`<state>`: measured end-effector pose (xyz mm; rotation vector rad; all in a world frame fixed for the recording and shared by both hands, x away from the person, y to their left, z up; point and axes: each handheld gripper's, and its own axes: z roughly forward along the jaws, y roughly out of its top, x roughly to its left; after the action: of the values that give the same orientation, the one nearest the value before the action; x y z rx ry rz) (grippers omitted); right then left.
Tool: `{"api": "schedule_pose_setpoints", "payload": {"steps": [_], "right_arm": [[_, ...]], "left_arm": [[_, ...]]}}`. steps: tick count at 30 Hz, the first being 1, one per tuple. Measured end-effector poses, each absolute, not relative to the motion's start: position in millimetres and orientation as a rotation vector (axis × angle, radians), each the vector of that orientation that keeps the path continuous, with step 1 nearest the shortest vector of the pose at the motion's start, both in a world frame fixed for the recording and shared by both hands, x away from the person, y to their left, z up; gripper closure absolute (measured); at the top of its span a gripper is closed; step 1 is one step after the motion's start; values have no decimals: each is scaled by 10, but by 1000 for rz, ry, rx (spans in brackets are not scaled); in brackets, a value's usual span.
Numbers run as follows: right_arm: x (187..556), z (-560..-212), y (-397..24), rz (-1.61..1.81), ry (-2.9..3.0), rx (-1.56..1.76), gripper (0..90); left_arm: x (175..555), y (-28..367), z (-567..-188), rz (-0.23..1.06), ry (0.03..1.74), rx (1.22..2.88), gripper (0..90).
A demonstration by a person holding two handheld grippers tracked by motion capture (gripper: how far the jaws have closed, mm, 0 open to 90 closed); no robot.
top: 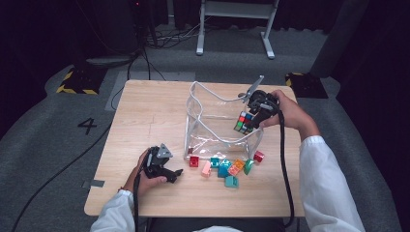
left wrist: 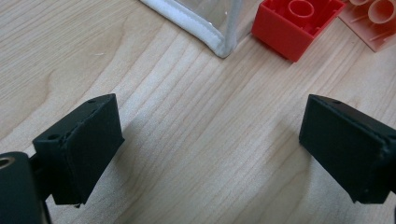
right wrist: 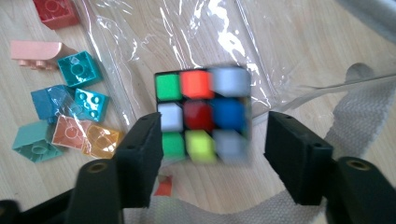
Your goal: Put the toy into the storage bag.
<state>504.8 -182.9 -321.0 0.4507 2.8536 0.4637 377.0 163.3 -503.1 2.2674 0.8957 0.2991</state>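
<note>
High view | clear bag (top: 196, 123) walls ring cube (top: 244, 122) | bricks (top: 227, 169) outside

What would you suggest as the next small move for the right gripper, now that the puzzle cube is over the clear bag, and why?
Probably draw the right gripper up and clear of the clear bag. The puzzle cube looks motion-blurred between its jaws, with a gap at the right jaw, so it seems released and dropping into the bag. The left gripper sits open on the table near a red brick.
</note>
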Motion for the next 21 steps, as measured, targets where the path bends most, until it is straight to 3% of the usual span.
{"api": "schedule_pose_setpoints", "payload": {"steps": [21], "right_arm": [[4902, -3198, -2061, 774, 2712, 453, 359]], "left_arm": [[3770, 1632, -5031, 297, 895, 2268, 59]]}}
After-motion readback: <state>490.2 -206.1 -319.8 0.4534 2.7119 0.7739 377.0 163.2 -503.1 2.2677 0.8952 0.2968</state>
